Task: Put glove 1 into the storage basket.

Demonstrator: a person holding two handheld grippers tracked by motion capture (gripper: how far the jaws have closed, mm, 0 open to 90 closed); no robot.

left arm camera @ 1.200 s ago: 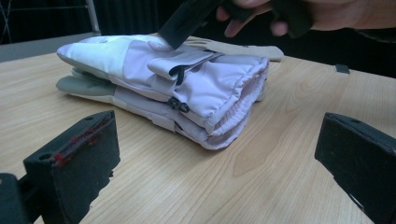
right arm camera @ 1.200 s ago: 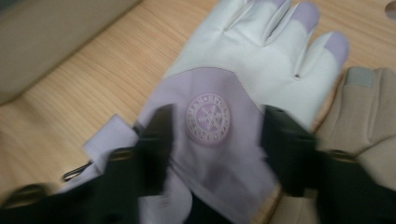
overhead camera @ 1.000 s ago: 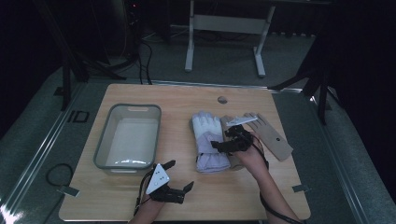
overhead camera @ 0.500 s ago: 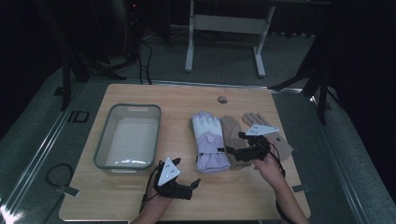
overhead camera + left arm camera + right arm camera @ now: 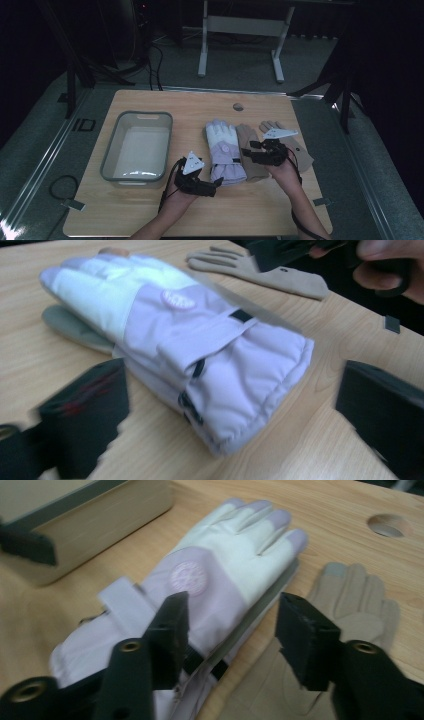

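So the right gripper [image 5: 252,150] has slid off the lilac ski glove [image 5: 223,151] mid-table, jaws narrowing over the tan glove [image 5: 248,152], nothing pinched yet; left gripper [image 5: 214,186] gapes at its cuff near the front edge.

Bin left, gloves right of centre on your table

Your bin [image 5: 137,150] sits toward the table's [image 5: 150,215] left edge. Right of it, near the middle, the padded glove [image 5: 223,150] lies with its fingers toward the far edge; two thin gloves [image 5: 250,160] lie just beside it, toward the right edge. A hole [image 5: 238,106] sits near the far edge.
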